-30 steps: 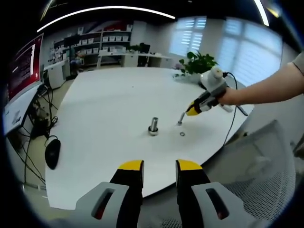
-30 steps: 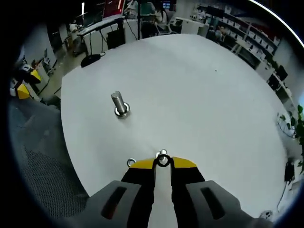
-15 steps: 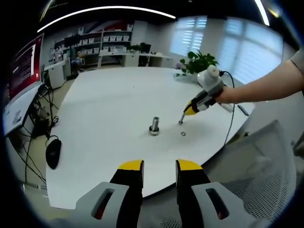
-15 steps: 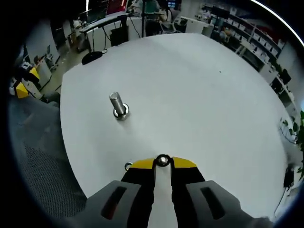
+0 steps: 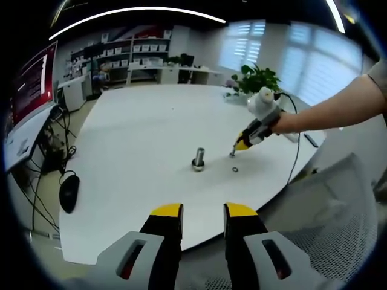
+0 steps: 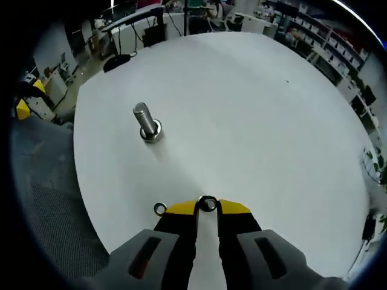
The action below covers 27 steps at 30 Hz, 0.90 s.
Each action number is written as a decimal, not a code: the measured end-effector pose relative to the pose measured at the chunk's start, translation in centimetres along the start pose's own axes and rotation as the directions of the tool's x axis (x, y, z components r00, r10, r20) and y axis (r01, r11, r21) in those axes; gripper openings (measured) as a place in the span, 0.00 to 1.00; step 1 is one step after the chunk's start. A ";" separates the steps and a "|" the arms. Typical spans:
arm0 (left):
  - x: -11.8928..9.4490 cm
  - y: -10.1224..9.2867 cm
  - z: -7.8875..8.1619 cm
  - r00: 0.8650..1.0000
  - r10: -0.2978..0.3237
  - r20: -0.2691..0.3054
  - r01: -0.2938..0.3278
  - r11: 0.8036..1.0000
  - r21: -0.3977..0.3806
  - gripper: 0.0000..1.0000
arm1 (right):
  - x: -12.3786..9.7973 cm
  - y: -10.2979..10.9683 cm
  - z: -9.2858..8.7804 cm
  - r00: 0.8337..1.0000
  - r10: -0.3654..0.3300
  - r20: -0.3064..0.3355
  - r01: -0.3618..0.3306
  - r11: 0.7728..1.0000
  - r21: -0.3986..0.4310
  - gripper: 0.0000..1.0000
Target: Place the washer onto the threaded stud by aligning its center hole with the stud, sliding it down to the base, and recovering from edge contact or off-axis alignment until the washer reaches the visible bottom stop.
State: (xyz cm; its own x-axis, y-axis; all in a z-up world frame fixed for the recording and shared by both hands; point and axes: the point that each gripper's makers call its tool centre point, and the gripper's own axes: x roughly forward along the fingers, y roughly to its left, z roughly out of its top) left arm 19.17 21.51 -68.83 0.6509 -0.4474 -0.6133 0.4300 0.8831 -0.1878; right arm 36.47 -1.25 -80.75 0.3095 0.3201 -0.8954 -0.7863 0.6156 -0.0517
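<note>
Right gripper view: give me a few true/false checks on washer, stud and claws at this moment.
1. The right claw pinches a washer at its tips. True.
2. That washer is already seated on the threaded stud. False: the stud stands apart on the white table, up and left of the claw.
3. A second washer lies on the table beside the right claw. True.
4. The left claw holds a washer too. False: its jaws stand apart with nothing between them.
5. The stud lies on its side. False: it stands upright on its base.
</note>
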 end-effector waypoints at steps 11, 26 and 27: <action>0.0 0.2 -0.2 1.000 0.011 -0.011 -0.011 1.000 -0.003 0.24 | 1.8 0.2 -1.8 0.998 0.015 -0.066 -0.014 1.000 0.008 0.14; 0.0 -0.1 -0.2 1.000 -0.008 -0.008 0.008 1.000 -0.007 0.24 | 1.9 0.6 -2.7 0.997 0.007 -0.073 -0.003 0.999 0.051 0.18; 0.0 -0.1 -0.2 1.000 -0.011 -0.009 0.011 1.000 -0.006 0.24 | 1.8 0.8 -2.7 0.997 0.008 -0.074 -0.004 0.999 0.053 0.19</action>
State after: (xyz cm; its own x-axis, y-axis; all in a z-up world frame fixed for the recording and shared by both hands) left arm 19.00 21.43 -69.02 0.6408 -0.4558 -0.6177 0.4330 0.8790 -0.1995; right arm 34.91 -2.13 -83.61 0.2628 0.2713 -0.9259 -0.7583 0.6514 -0.0243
